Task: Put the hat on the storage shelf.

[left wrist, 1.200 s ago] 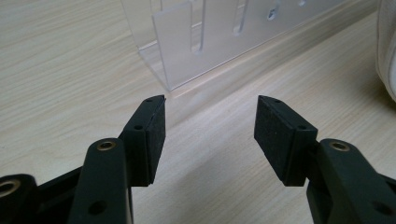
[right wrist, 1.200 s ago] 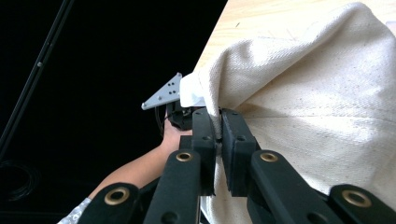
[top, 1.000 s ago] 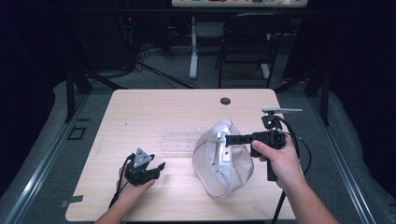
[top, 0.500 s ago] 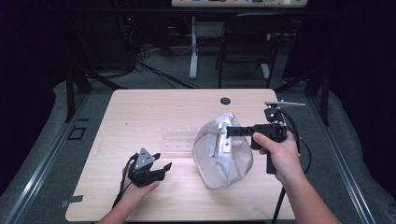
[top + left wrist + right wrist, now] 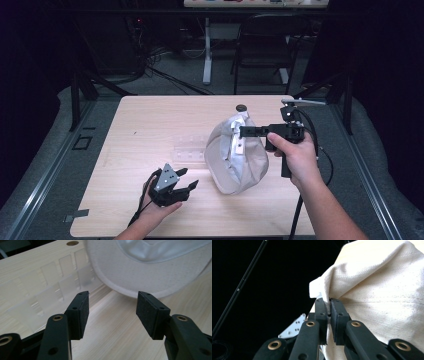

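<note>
A white cloth hat (image 5: 235, 160) stands tilted on the wooden table (image 5: 150, 125), its lower rim on the wood. My right gripper (image 5: 242, 132) is shut on the hat's upper edge; the right gripper view shows the fabric (image 5: 382, 290) pinched between the pads, gripper (image 5: 328, 302). My left gripper (image 5: 188, 178) is open, low over the table just left of the hat. Its jaws have just been closing a little, with nothing between them. In the left gripper view the gripper (image 5: 112, 307) faces the hat's rim (image 5: 150, 272) a short way ahead.
A clear plastic strip with square cells (image 5: 189, 149) lies flat on the table left of the hat, also seen as the strip (image 5: 50, 287). A small round hole (image 5: 241, 107) sits near the table's far edge. Chairs and cables stand beyond the table.
My left gripper has moved right and lifted slightly, nearer the hat. The right gripper, still pinching the hat, has shifted a little farther from the person.
</note>
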Demonstrator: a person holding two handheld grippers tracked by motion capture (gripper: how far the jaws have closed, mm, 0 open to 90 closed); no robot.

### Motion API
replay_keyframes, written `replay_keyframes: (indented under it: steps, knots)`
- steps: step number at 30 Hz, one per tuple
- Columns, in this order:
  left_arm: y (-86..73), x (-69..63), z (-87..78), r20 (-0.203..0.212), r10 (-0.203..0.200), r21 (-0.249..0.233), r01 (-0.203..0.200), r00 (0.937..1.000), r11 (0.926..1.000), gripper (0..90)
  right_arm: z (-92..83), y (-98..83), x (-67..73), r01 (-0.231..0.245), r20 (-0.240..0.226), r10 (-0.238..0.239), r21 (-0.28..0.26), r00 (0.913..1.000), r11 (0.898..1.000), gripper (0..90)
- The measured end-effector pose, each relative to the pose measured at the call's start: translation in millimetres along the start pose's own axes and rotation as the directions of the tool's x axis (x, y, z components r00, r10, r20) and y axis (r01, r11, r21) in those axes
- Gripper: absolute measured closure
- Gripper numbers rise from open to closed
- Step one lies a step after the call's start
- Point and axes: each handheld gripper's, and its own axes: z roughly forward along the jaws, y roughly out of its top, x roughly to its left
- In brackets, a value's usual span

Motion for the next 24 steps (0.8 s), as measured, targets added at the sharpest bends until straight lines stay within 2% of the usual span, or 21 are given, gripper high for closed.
replay_keyframes:
  steps: [5, 10, 18, 24]
  knots:
    - [6.5, -11.4, 5.2, 0.027, 0.012, -0.002, -0.011, 0.9996, 0.9999, 44.0, 3.1, 2.9, 2.0, 0.011, -0.001, -0.011, -0.002, 0.9999, 1.000, 84.9]
    - [13.5, -22.4, 7.7, 0.073, -0.010, -0.020, 0.011, 0.9973, 0.9997, 43.3, 7.3, 8.1, 2.1, 0.006, -0.011, -0.006, -0.012, 0.9999, 1.000, 84.8]
    - [20.6, -35.3, 15.7, 0.103, 0.012, -0.026, -0.009, 0.9946, 0.9996, 39.9, 9.4, 14.1, 3.1, 0.006, -0.005, -0.007, -0.022, 1.0000, 1.000, 84.8]
    - [26.1, -43.5, 22.3, 0.103, 0.033, -0.031, -0.030, 0.9941, 0.9991, 37.8, 10.0, 16.6, 3.6, 0.007, -0.002, -0.007, -0.025, 1.0000, 1.000, 84.8]
